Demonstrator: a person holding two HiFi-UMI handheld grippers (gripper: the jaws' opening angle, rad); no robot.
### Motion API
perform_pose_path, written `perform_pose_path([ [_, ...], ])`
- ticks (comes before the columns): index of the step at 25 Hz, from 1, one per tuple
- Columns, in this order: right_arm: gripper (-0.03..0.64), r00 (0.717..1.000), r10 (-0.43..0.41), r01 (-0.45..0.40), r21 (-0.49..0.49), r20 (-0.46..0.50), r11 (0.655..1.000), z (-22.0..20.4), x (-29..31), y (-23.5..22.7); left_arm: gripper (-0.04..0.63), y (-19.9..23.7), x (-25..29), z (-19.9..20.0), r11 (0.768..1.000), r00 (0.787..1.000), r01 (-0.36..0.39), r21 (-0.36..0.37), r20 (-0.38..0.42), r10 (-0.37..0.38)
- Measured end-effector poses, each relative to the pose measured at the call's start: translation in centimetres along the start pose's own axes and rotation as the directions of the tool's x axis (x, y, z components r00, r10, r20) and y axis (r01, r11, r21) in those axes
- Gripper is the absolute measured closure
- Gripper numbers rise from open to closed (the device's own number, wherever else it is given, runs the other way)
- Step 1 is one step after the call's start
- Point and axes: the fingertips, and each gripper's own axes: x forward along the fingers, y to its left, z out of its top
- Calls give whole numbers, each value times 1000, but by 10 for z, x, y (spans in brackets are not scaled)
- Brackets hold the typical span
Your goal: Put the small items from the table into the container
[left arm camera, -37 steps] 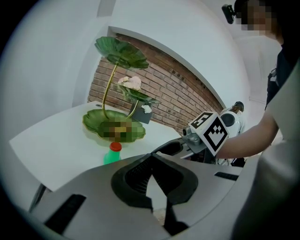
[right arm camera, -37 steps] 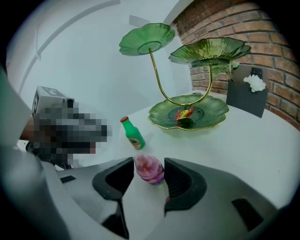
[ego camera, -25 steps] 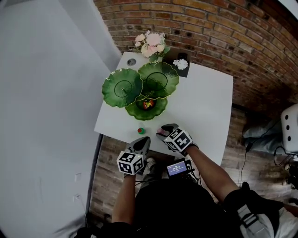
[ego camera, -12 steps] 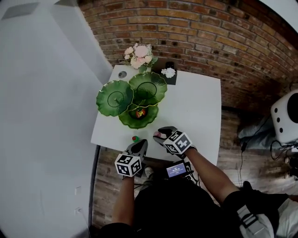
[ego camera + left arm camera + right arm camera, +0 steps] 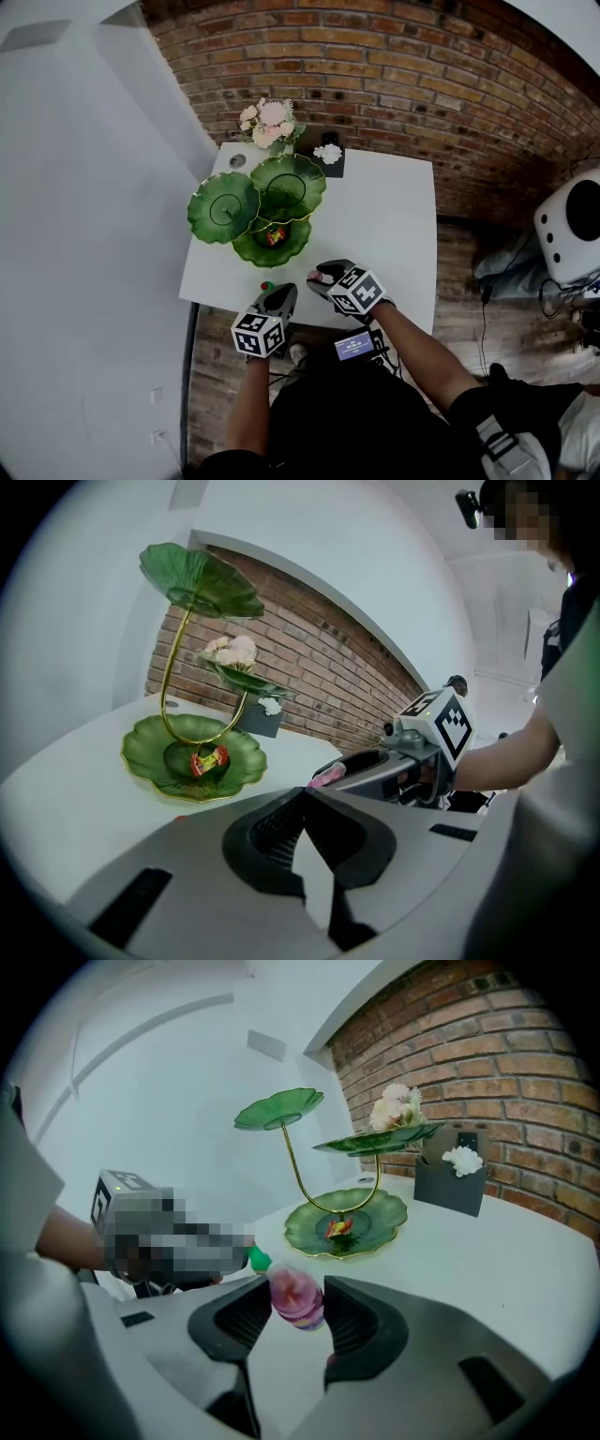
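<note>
You are facing a brick wall [image 5: 403,84]. A pink-and-white bouquet [image 5: 266,123] is standing before it, just beside a dark box [image 5: 336,169] carrying a white flower [image 5: 327,151]. A white machine [image 5: 570,225] is sitting on the wooden floor [image 5: 464,281] to your right.

Red brick wall [image 5: 375,56] behind a white table [image 5: 384,234], pale plain wall [image 5: 84,234] at left, wooden plank floor [image 5: 469,309] below
</note>
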Motion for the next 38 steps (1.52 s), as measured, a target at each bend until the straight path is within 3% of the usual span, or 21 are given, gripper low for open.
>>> perform_pose_path([
  [28, 433, 977, -28, 54, -118, 211, 992, 136, -42, -19, 586, -2, 11, 112, 982, 995, -4, 188, 99, -15],
  [38, 433, 968, -32, 68, -138, 249, 988, 170, -49, -29, 586, -1, 16, 148, 975, 991, -14, 223, 135, -17],
])
